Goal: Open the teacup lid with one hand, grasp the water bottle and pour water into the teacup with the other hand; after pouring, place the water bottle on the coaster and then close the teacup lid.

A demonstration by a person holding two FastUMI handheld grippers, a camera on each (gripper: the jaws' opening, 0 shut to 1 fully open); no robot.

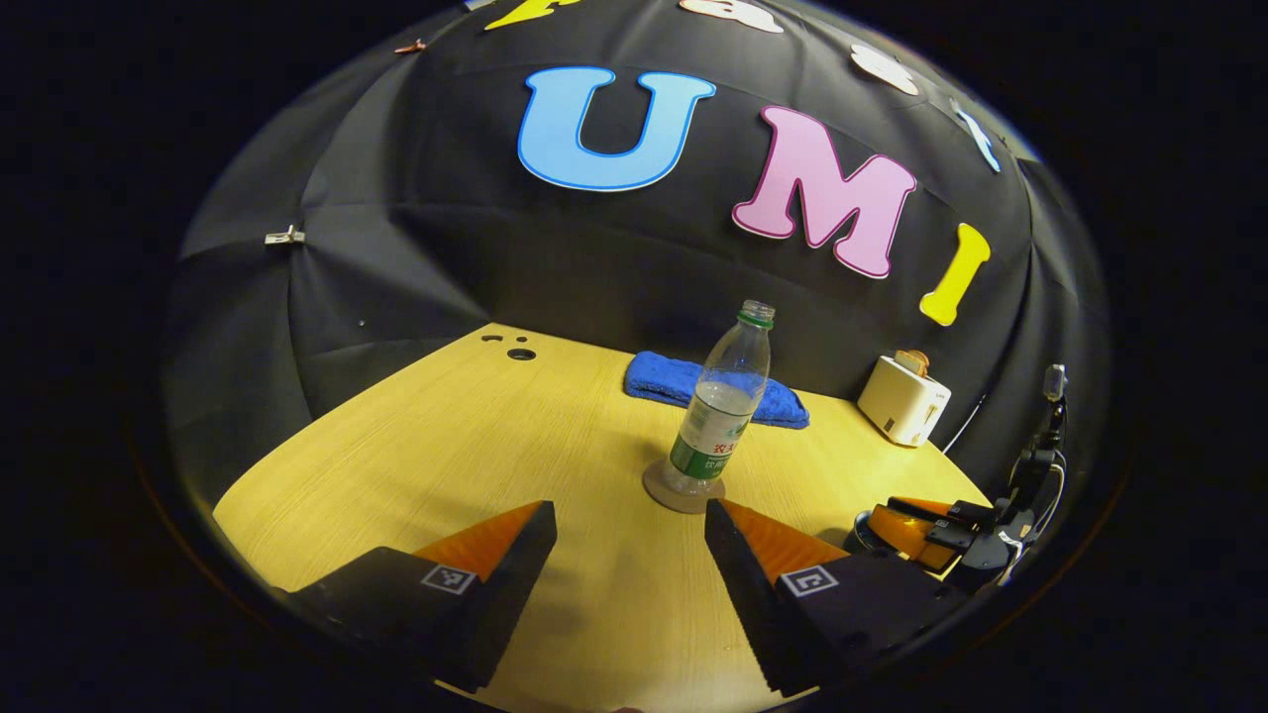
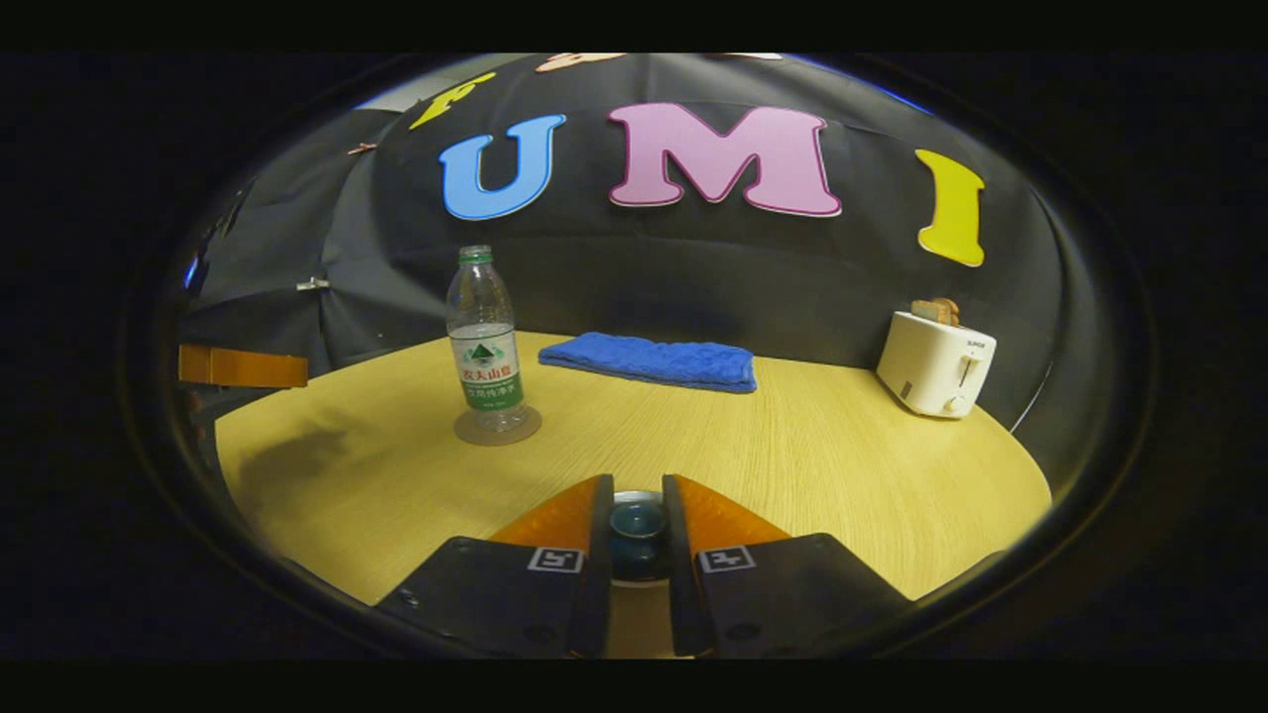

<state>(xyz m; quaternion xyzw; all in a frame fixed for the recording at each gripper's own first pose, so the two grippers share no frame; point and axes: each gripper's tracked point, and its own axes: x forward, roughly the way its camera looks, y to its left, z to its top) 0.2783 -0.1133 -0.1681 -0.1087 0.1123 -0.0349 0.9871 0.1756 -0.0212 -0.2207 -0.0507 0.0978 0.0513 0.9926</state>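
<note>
Between your right gripper's (image 2: 636,535) 2 fingers sits the teacup lid's (image 2: 637,523) dark rounded knob, pinched close; lower it squarely, then let go. Your left gripper (image 1: 630,555) hangs spread and empty above the pale wood-grain table (image 1: 416,446). Just beyond stands the clear plastic water bottle (image 1: 721,411), uncapped, on its round flat coaster (image 1: 684,492).

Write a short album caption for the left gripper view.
Open left claw faces the water bottle standing on its coaster, blue towel behind.
</note>
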